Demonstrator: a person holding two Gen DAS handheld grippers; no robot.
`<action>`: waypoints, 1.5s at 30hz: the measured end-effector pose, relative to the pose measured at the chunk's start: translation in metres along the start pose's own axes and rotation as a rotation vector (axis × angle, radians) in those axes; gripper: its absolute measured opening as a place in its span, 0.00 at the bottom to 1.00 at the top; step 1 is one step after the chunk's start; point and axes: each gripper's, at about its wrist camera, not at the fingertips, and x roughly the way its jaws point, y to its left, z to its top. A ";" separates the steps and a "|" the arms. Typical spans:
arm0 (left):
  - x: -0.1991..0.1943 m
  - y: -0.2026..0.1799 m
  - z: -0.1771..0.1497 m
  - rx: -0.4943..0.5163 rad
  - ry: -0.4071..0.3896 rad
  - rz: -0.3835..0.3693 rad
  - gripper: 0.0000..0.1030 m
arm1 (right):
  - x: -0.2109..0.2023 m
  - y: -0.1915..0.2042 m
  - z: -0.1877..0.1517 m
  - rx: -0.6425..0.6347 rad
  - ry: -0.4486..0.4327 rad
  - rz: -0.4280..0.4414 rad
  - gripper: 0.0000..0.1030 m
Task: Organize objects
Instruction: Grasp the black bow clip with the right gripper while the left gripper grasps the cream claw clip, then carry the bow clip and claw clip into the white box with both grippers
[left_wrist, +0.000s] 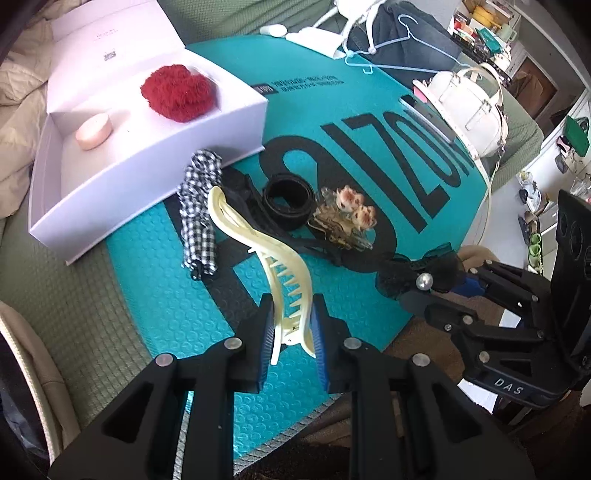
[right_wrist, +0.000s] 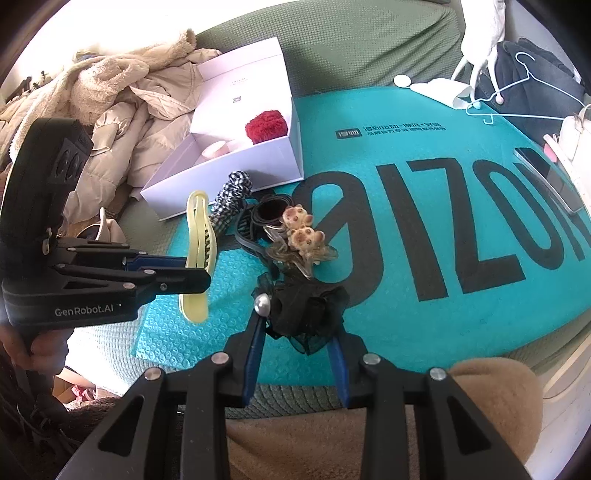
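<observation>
My left gripper (left_wrist: 293, 317) is shut on the lower end of a cream hair claw (left_wrist: 258, 236), which it holds raised over the teal mat (left_wrist: 166, 295). The right wrist view shows that gripper (right_wrist: 199, 273) side-on, with the claw (right_wrist: 197, 229) standing upright in it. My right gripper (right_wrist: 299, 332) is shut on a black lace bow with a pearl (right_wrist: 310, 310) at the mat's near edge. On the mat between them lie a gingham scrunchie (left_wrist: 199, 206), a black band (left_wrist: 290, 201) and a paw-print clip (left_wrist: 351, 214). An open white box (left_wrist: 147, 173) holds a red pompom (left_wrist: 177, 92) and a pink round piece (left_wrist: 94, 131).
A white handbag (left_wrist: 469, 110) and a phone (left_wrist: 428, 114) sit at the mat's far right. A blue hanger (left_wrist: 406, 48) lies on dark clothing beyond. Beige coats (right_wrist: 122, 110) pile up left of the box. The mat rests on green bedding.
</observation>
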 end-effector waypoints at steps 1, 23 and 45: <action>-0.004 0.001 0.001 -0.001 -0.009 0.003 0.18 | -0.001 0.002 0.001 -0.004 -0.003 0.003 0.31; -0.023 0.050 0.044 0.002 -0.046 -0.031 0.18 | 0.006 0.027 0.045 -0.029 -0.018 0.012 0.31; -0.050 0.143 0.133 -0.019 -0.125 0.089 0.18 | 0.060 0.072 0.157 -0.179 -0.036 0.102 0.31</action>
